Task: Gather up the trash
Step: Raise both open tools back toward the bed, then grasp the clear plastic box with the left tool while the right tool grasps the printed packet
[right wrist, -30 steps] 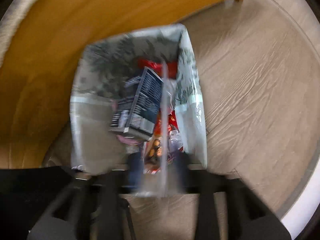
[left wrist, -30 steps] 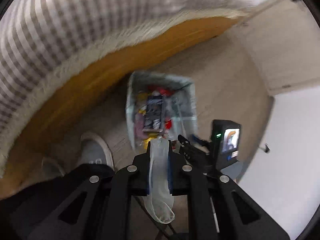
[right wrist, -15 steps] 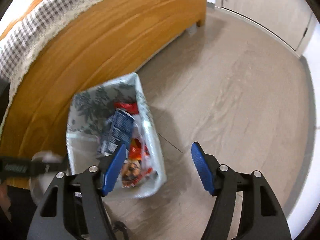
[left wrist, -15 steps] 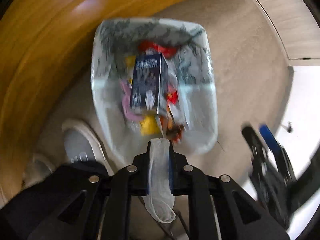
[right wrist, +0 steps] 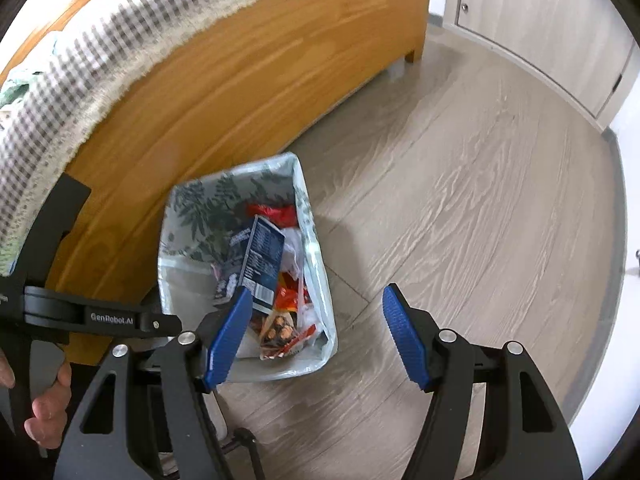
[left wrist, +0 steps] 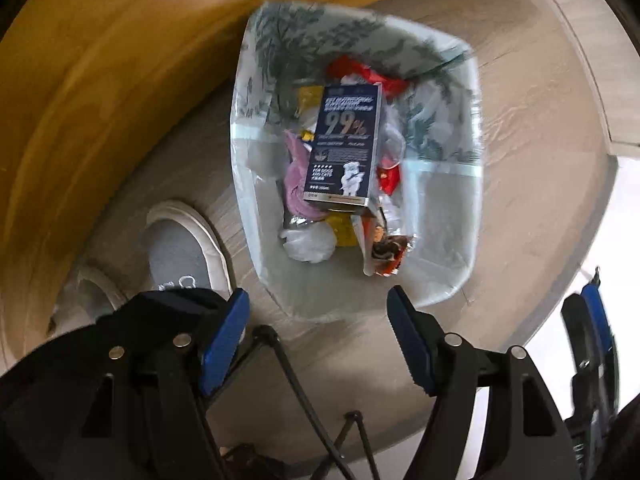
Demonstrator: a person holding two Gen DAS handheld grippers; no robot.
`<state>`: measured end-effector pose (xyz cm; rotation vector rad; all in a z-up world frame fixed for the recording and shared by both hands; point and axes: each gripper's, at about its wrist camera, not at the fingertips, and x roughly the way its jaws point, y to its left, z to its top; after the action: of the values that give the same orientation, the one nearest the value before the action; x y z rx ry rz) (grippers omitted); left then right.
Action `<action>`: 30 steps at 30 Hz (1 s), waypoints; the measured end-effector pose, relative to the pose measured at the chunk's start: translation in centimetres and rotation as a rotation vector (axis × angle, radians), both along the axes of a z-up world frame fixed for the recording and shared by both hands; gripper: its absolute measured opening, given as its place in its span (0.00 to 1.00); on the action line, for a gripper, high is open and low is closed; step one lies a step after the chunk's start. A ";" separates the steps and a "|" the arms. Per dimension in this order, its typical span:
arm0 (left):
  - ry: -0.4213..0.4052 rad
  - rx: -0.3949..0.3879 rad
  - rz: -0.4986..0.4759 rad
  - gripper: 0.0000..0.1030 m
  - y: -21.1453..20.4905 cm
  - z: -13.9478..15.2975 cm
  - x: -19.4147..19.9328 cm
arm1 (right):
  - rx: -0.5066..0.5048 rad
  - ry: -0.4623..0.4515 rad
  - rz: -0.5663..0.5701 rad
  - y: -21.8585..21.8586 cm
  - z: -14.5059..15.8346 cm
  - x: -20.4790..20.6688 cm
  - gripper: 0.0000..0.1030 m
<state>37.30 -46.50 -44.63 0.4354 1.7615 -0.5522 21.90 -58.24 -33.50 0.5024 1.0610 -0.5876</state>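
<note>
A pale fern-print trash bin (left wrist: 444, 280) stands on the floor beside the wooden bed frame; it also shows in the right wrist view (right wrist: 326, 292). In it lie a dark blue box (left wrist: 344, 152), a crumpled white tissue (left wrist: 306, 242), red and orange wrappers (left wrist: 384, 254) and a pink scrap. My left gripper (left wrist: 318, 322) is open and empty just above the bin's near rim. My right gripper (right wrist: 318, 320) is open and empty, higher up, to the bin's right.
The wooden bed frame (right wrist: 224, 92) with a checked cover (right wrist: 80, 64) runs along the left. A grey slipper (left wrist: 180, 256) stands left of the bin. Pale cabinet doors (right wrist: 540, 28) stand far right. Grey wood floor (right wrist: 480, 208) lies to the right.
My left gripper has opened and the white tissue it held now lies in the bin. My right gripper opened earlier and has drawn back and up from the bin.
</note>
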 end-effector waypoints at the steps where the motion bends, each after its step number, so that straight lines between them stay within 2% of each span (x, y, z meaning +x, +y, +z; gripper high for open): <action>1: -0.020 -0.006 -0.023 0.72 -0.1 0.6 -0.2 | -0.011 -0.007 0.001 0.1 0.7 0.0 0.63; 3: -0.051 -0.019 -0.055 0.72 0.0 1.7 -0.5 | -0.033 -0.011 0.004 0.3 2.0 0.0 0.63; 5: -0.074 -0.074 -0.040 0.72 0.4 3.6 -0.4 | -0.061 -0.013 0.012 0.4 3.4 -0.1 0.63; 9: -0.066 -0.237 0.077 0.72 2.2 8.1 1.0 | -0.133 -0.032 0.008 0.6 7.1 -0.3 0.63; 12: -0.084 -0.375 0.116 0.72 4.0 13.1 2.1 | -0.183 -0.067 0.005 1.3 10.5 0.0 0.63; 16: -0.166 -0.487 0.138 0.72 7.2 20.0 3.7 | -0.249 -0.110 0.043 3.2 14.5 1.4 0.63; 18: -0.221 -0.547 0.166 0.72 9.9 23.7 4.9 | -0.276 -0.140 0.074 4.7 16.7 2.5 0.67; 21: -0.289 -0.593 0.237 0.73 14.3 27.6 6.7 | -0.313 -0.184 0.120 7.2 19.0 4.1 0.70; 23: -0.302 -0.609 0.309 0.74 17.0 29.0 7.8 | -0.331 -0.204 0.155 8.9 20.3 5.1 0.70; 24: -0.294 -0.646 0.364 0.74 19.1 30.0 8.7 | -0.337 -0.211 0.168 9.5 20.7 5.6 0.70; 26: -0.291 -0.684 0.416 0.74 21.6 31.0 9.7 | -0.344 -0.233 0.212 11.3 21.6 7.1 0.70; 30: -0.342 -0.749 0.505 0.74 27.1 33.0 11.5 | -0.354 -0.255 0.302 14.4 22.5 9.9 0.70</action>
<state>48.77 -19.41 -11.66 -0.4105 1.1572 -0.6715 31.79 -43.82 -11.04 0.0987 0.7492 -0.4170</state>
